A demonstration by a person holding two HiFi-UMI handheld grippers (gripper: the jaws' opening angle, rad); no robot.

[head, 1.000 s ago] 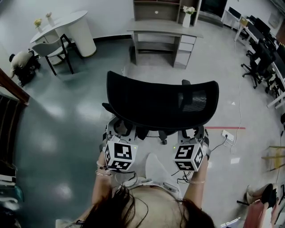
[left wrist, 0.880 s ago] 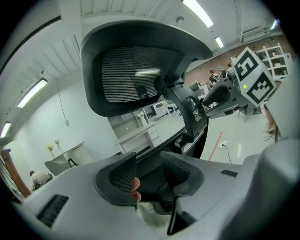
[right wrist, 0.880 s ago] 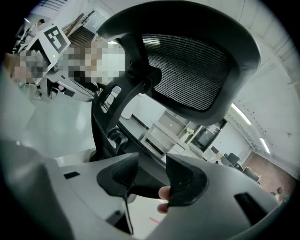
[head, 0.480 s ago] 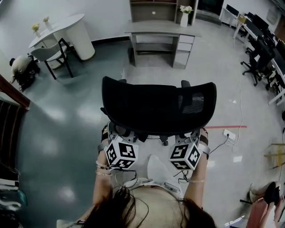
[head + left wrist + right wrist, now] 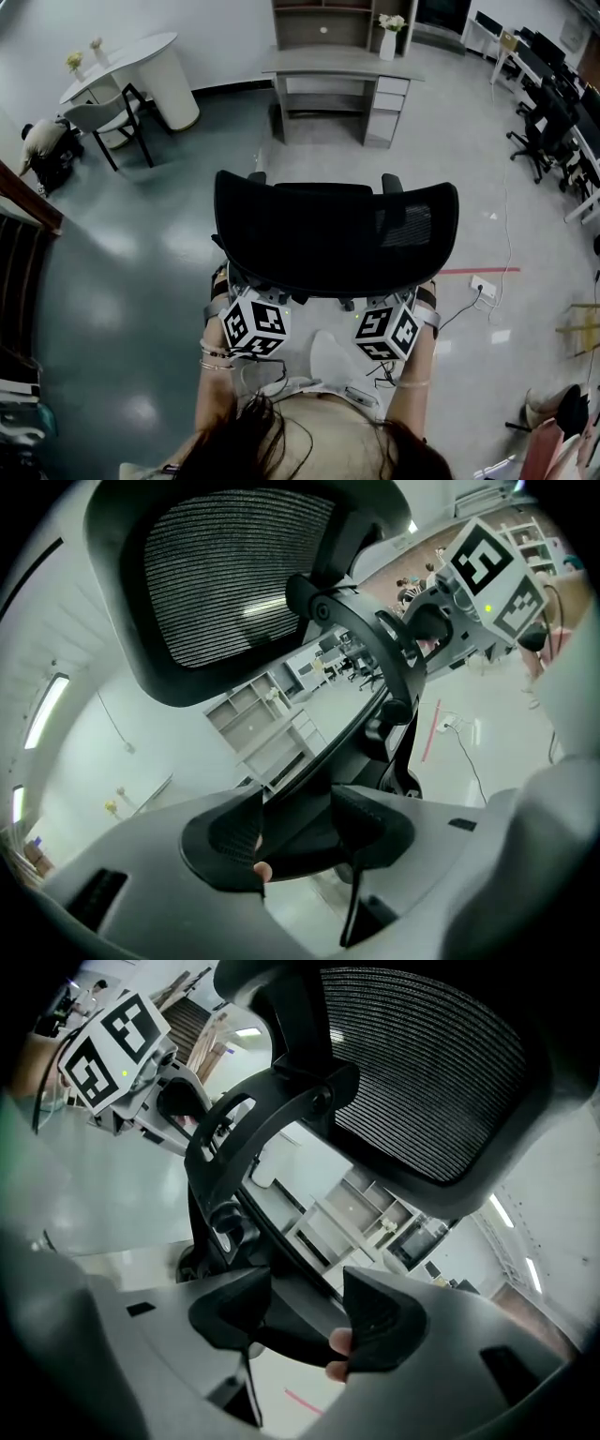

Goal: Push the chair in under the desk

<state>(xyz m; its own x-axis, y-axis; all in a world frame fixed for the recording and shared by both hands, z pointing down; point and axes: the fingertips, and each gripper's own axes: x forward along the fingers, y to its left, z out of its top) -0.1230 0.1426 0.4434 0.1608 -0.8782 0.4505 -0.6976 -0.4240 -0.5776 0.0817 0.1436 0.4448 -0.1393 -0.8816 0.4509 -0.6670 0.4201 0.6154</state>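
Head view: chair dead centre, desk at twelve o'clock, well apart. Left gripper at seven o'clock under the backrest, right gripper at five. Left gripper view: jaws just been opening, wide, chair's dark frame between, unpinched. Right gripper view: same, spread, frame loose between.

two grippers: left gripper and right gripper. one black mesh office chair. one grey desk. one white table. one small chair. three flower vases. one power strip. one red floor line.
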